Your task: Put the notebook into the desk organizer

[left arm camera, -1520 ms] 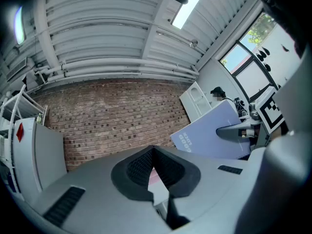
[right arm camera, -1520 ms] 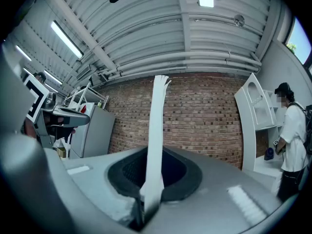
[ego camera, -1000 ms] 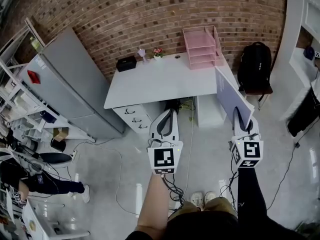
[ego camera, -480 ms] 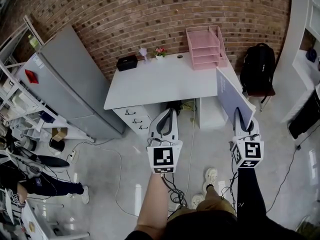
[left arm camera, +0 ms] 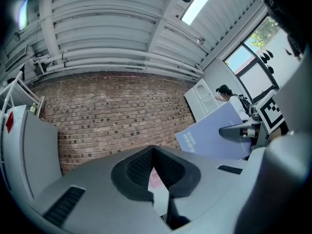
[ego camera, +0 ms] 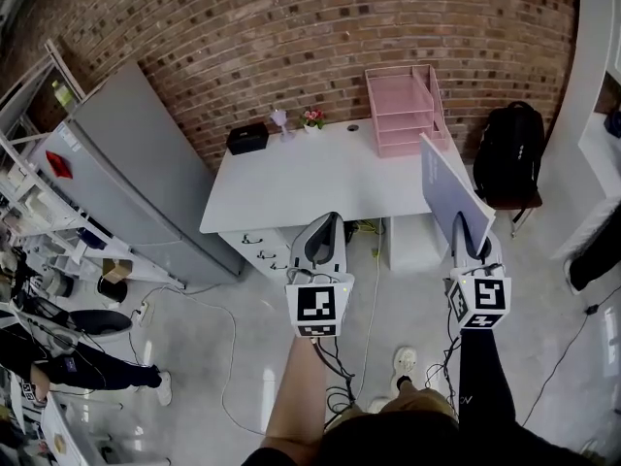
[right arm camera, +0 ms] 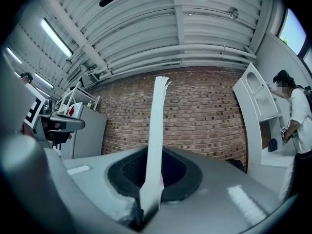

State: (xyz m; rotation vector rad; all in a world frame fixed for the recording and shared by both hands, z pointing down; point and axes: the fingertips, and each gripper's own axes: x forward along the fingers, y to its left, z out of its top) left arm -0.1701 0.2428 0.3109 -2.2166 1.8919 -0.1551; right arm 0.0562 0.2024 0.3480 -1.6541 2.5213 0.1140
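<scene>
A lilac-blue notebook stands on edge in the air, with my right gripper shut on its lower edge. In the right gripper view the notebook shows edge-on as a thin pale strip rising from between the jaws. The pink tiered desk organizer stands at the back right corner of the white desk, beyond the notebook. My left gripper hovers in front of the desk, shut and holding nothing. In the left gripper view, its jaws meet at the tips, and the notebook is off to the right.
On the desk's far edge are a black box and small flower pots. A grey cabinet stands left of the desk, and a black backpack on a chair stands right. Drawers sit under the desk, and cables lie on the floor.
The desk and organizer have slid lower and nearer in the head view as the person steps forward. Both grippers keep their places, the notebook still held.
</scene>
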